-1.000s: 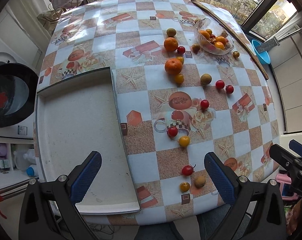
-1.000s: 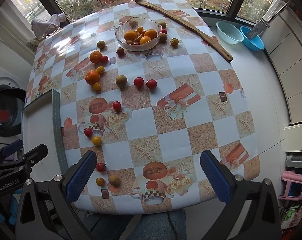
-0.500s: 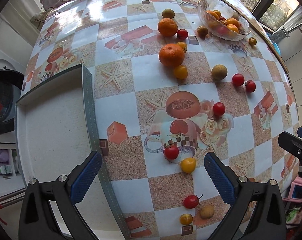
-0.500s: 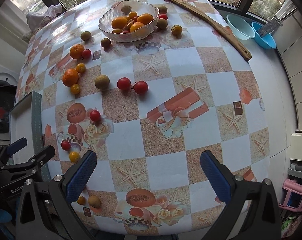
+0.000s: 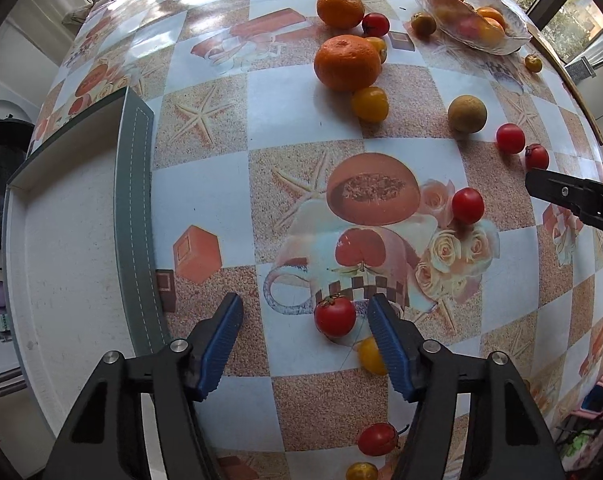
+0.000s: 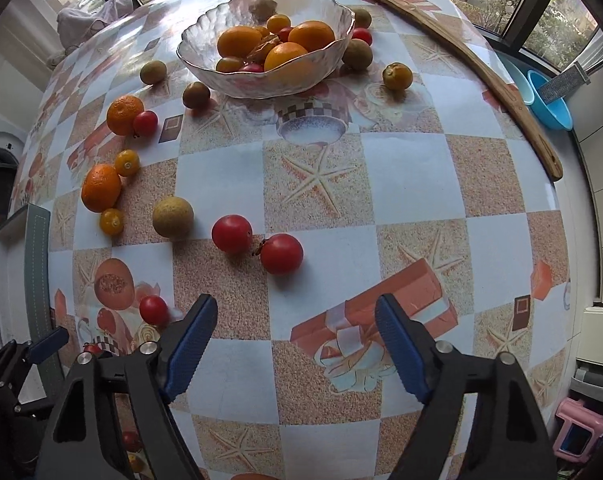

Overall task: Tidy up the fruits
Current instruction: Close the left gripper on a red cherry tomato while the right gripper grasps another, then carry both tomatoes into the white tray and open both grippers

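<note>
My left gripper (image 5: 303,320) hangs low over the tablecloth, pointing down, its jaws closing. A red cherry tomato (image 5: 335,316) lies between them, close to the right finger, and the pads do not press on it. A yellow tomato (image 5: 369,356) is half hidden behind that finger. My right gripper (image 6: 295,320) also points down with its jaws closing over bare cloth. Two red tomatoes (image 6: 231,233) (image 6: 281,253) lie just beyond its fingertips. A glass bowl (image 6: 229,80) with oranges and small fruit stands at the far side.
Two oranges (image 5: 347,62) (image 5: 339,8), a brown round fruit (image 5: 466,114) and several small tomatoes are scattered on the cloth. A white tray with a grey rim (image 5: 135,200) sits at the left. A long wooden stick (image 6: 461,52) and blue basins (image 6: 549,100) lie at the right.
Both grippers have come down closer to the table and their jaws have narrowed. The left one now straddles the red cherry tomato; the right one has neared the two red tomatoes.
</note>
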The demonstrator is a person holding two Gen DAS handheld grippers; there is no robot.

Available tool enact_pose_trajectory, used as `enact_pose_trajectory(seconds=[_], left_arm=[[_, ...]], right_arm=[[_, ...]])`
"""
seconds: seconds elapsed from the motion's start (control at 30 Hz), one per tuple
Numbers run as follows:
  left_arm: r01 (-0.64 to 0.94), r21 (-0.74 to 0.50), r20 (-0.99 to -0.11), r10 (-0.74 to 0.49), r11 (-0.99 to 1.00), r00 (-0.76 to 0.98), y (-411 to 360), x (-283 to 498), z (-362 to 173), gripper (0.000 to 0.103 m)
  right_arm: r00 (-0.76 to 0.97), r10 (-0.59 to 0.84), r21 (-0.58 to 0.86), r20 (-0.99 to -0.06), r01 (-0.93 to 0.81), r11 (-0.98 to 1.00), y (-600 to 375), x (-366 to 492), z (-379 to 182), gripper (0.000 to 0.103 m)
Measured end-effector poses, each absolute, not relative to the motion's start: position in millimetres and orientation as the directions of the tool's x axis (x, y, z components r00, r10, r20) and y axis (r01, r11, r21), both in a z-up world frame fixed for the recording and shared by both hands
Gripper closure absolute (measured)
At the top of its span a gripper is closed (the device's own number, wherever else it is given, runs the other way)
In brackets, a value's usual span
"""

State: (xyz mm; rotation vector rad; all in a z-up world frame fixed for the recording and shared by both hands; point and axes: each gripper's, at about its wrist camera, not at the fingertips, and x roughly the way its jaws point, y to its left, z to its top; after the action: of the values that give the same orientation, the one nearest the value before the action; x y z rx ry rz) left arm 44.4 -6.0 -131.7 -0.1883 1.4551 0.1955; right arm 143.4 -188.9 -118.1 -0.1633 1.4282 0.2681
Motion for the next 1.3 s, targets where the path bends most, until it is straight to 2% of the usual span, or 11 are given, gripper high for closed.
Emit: enact_pose_trajectory(seconds=[0.07, 0.17, 0.23, 0.27, 0.3, 0.33, 0.37, 0.93, 1.3], left_arm=[[-0.253, -0.012, -0.993, 0.017, 0.967, 0.113, -6, 44, -131, 0.036], [-0.239, -0.032, -0.991, 0.0, 0.97, 0.131, -14, 44, -135, 0.048], [-0.231, -0.039, -0.991, -0.007, 0.972, 0.137, -19, 43, -136, 0.056], [-0.229, -0.041, -0.99, -0.009, 0.972, 0.138, -20, 42, -136, 0.059], [-0.229, -0.044, -0.99, -0.012, 0.972, 0.14, -21, 41, -136, 0.068], [-0.229, -0.047, -0.99, -0.014, 0.972, 0.141, -22, 40, -136, 0.078], [-0.231, -0.055, -0.99, -0.023, 0.971, 0.139, -22, 39, -136, 0.081], [-0.218, -0.179, -0.973, -0.14, 0.959, 0.183, 2, 15, -94, 0.083], [-0.267, -0.154, -0.969, -0.092, 0.951, 0.228, 57, -12, -65, 0.083]], right_arm=[[0.115, 0.086, 0.05, -0.99, -0.29, 0.956, -185, 149, -125, 0.038], [0.144, 0.084, 0.034, -0.986, -0.322, 0.946, -179, 154, -128, 0.04], [0.162, 0.079, 0.019, -0.984, -0.342, 0.94, -175, 157, -128, 0.045], [0.172, 0.08, 0.015, -0.982, -0.348, 0.937, -172, 159, -128, 0.05], [0.174, 0.096, 0.029, -0.98, -0.354, 0.935, -171, 160, -127, 0.062], [0.171, 0.121, 0.052, -0.978, -0.361, 0.931, -169, 160, -126, 0.071], [0.165, 0.136, 0.066, -0.977, -0.37, 0.927, -164, 160, -126, 0.078], [0.133, 0.233, 0.182, -0.963, -0.316, 0.931, -183, 122, -92, 0.079], [0.1, 0.273, 0.214, -0.957, -0.395, 0.893, -141, 91, -64, 0.079]])
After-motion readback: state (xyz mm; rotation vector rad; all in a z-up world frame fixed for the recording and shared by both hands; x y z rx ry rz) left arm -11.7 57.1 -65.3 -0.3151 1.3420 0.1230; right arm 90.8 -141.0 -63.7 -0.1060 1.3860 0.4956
